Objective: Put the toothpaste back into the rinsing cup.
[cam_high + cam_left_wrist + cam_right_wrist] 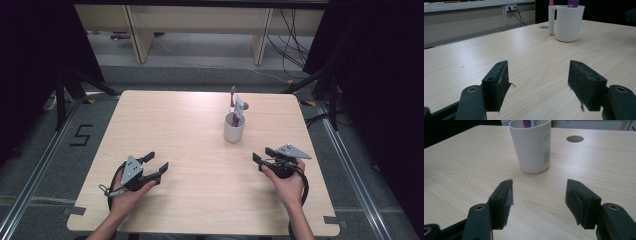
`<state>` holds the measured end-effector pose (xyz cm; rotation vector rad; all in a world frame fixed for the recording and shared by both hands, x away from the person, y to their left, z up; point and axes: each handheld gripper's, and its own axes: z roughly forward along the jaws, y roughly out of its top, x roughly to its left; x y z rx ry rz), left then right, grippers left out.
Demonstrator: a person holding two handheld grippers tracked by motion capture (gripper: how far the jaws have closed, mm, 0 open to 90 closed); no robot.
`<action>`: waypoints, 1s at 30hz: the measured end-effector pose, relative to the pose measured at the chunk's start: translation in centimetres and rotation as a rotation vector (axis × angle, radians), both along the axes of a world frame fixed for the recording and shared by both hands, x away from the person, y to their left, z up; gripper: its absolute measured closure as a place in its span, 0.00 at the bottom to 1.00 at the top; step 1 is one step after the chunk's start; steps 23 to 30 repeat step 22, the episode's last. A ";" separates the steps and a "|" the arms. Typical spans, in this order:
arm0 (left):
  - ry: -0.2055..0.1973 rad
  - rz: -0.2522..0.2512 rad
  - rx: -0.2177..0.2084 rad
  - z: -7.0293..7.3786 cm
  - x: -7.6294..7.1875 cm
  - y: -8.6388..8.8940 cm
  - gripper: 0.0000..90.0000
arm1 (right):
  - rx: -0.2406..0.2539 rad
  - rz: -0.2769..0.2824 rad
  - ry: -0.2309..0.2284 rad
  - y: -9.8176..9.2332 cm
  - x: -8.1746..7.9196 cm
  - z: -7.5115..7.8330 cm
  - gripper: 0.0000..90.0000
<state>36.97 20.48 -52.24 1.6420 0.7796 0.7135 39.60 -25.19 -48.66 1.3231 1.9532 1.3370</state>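
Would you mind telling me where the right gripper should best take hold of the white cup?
Probably across the cup's round body, low down, coming level from the right gripper's near side. It stands upright, the open jaws already face it, and its handle lies on the far side, out of the way.

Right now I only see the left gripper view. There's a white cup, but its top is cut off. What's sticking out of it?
Observer: The high view shows a purple-and-white tube and a thin pink stick, maybe a toothbrush, standing in the cup.
Operator: Is my other gripper holding anything?
Observer: No. The right gripper is open and empty, apart from the cup.
Operator: Any writing on the cup?
Observer: Yes, a small printed label on the side facing the right gripper.
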 end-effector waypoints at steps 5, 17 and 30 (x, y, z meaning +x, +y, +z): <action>0.006 -0.001 0.000 0.0 0.1 0.0 0.36 | -0.010 -0.001 -0.002 -0.3 -0.4 -0.6 0.45; 0.014 0.001 -0.004 0.0 0.0 0.1 0.36 | 0.011 0.011 -0.033 -0.3 -0.7 -1.0 0.45; 0.017 0.002 -0.004 0.0 0.1 0.1 0.36 | 0.040 -0.011 -0.005 0.1 -1.0 -1.0 0.45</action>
